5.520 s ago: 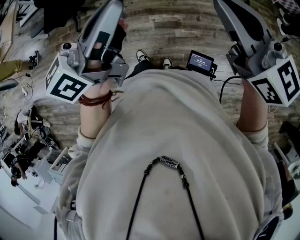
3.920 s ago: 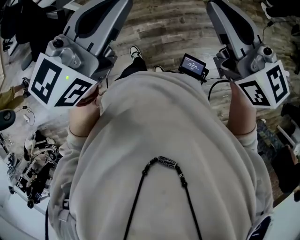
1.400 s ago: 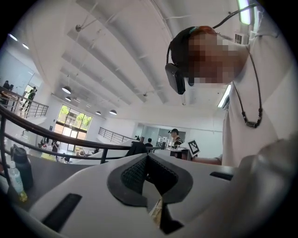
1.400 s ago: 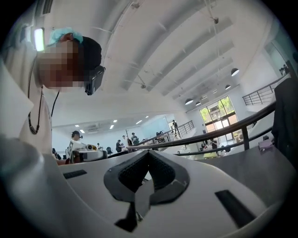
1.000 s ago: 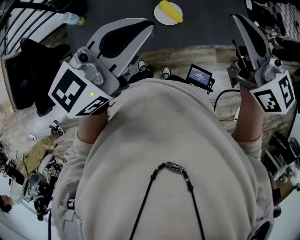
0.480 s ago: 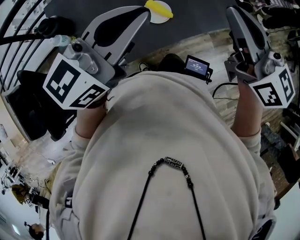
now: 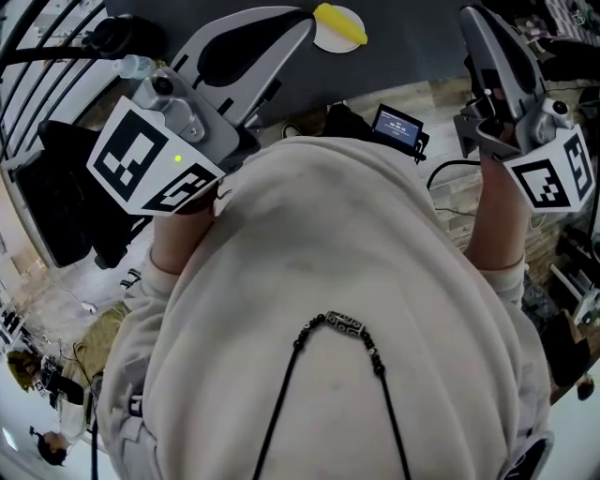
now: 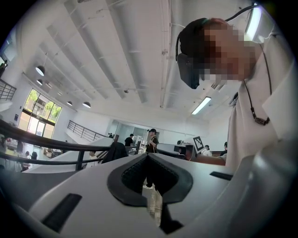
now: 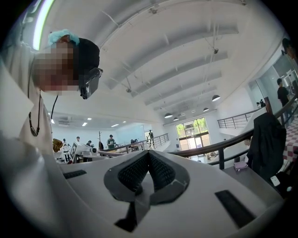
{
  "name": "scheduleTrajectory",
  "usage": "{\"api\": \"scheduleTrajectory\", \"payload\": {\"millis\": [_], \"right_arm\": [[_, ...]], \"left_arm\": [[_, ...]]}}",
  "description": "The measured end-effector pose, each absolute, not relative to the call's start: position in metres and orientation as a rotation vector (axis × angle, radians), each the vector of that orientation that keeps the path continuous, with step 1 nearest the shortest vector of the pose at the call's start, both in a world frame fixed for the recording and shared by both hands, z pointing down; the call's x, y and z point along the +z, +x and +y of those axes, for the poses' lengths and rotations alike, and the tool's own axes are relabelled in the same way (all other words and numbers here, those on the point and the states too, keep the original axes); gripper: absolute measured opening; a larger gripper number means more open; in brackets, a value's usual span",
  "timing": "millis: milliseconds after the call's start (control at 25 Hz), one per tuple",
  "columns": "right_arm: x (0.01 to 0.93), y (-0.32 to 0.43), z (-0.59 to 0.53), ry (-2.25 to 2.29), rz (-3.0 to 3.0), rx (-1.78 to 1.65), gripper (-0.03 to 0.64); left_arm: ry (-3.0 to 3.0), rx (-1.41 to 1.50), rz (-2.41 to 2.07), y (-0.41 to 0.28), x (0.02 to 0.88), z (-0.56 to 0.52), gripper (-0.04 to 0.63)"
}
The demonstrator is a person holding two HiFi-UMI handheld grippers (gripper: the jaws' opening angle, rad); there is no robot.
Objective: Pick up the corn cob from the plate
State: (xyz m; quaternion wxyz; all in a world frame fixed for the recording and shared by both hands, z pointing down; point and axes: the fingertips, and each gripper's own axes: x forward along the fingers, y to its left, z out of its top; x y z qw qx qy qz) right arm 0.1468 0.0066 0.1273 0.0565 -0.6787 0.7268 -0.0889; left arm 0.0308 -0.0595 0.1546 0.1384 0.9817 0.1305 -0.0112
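The yellow corn cob (image 7: 340,24) lies on a small white plate (image 7: 323,39) on a dark table top (image 7: 403,42), at the top edge of the head view. My left gripper (image 7: 302,21) is raised in front of the person's chest, its tip just left of the plate in the picture. It is shut, with nothing in it. My right gripper (image 7: 469,17) is held up further right, well apart from the plate, also shut and empty. In the left gripper view the left gripper (image 8: 148,155) faces a large hall. The right gripper (image 9: 149,152) does the same in the right gripper view. Neither view shows the corn.
A small screen device (image 7: 398,125) hangs at the person's waist. A wood floor (image 7: 445,98) runs below the table edge. A black chair (image 7: 56,206) and a bottle (image 7: 131,66) stand at the left. Railings (image 8: 51,151) and distant people (image 8: 151,139) fill the hall.
Earlier the head view showed only wood floor; the dark table with the plate and corn has since come into view at the top. Both grippers have shifted slightly and stayed shut.
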Motion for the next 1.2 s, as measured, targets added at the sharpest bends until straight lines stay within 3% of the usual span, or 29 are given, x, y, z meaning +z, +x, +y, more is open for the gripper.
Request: {"api": "scheduleTrajectory", "payload": {"millis": [1200], "right_arm": [[0.199,0.092,-0.113,-1.59,2.66,-0.596,0.014]], "left_arm": [[2.716,0.036,-0.237,-0.026,0.211,-0.112,0.005]]}}
